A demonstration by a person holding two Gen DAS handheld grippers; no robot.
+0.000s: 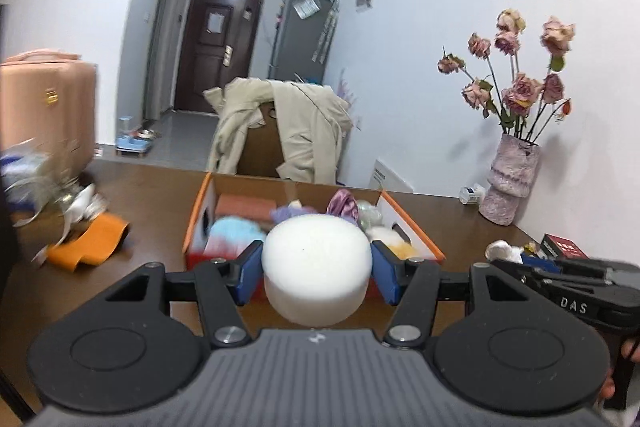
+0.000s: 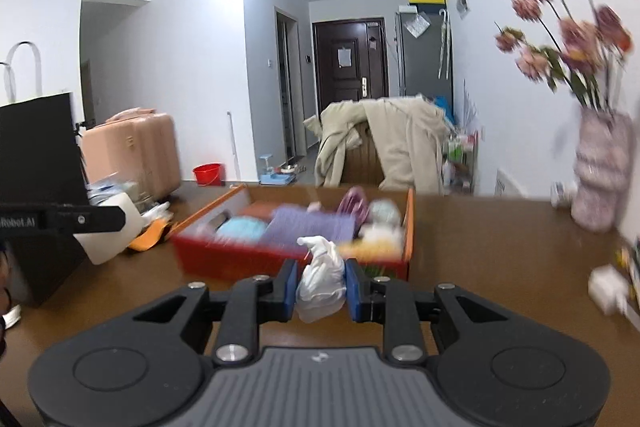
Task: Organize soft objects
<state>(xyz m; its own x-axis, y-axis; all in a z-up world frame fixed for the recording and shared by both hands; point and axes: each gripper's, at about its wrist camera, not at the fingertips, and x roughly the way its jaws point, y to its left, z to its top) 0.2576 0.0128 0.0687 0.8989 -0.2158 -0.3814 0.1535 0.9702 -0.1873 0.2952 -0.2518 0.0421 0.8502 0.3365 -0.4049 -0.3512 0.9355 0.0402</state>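
Left tool (image 1: 317, 269): my blue pads pinch a white foam puck (image 1: 316, 261) on its two sides.
Right tool (image 2: 321, 287): it squeezes a crumpled white cloth (image 2: 321, 281).
Box (image 1: 412, 227): it stands on the counter (image 1: 160, 187) just beyond both held things, with soft things inside.

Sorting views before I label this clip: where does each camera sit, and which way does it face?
Left wrist: on the left gripper, looking along its blue pads, which clamp a white foam cylinder, toward the orange box; the right gripper shows at right.
Right wrist: on the right gripper, which pinches a white cloth bundle, facing the same box; the other gripper's finger shows at left.
Shared: box, wooden table, draped chair, vase of dried roses, dark door.
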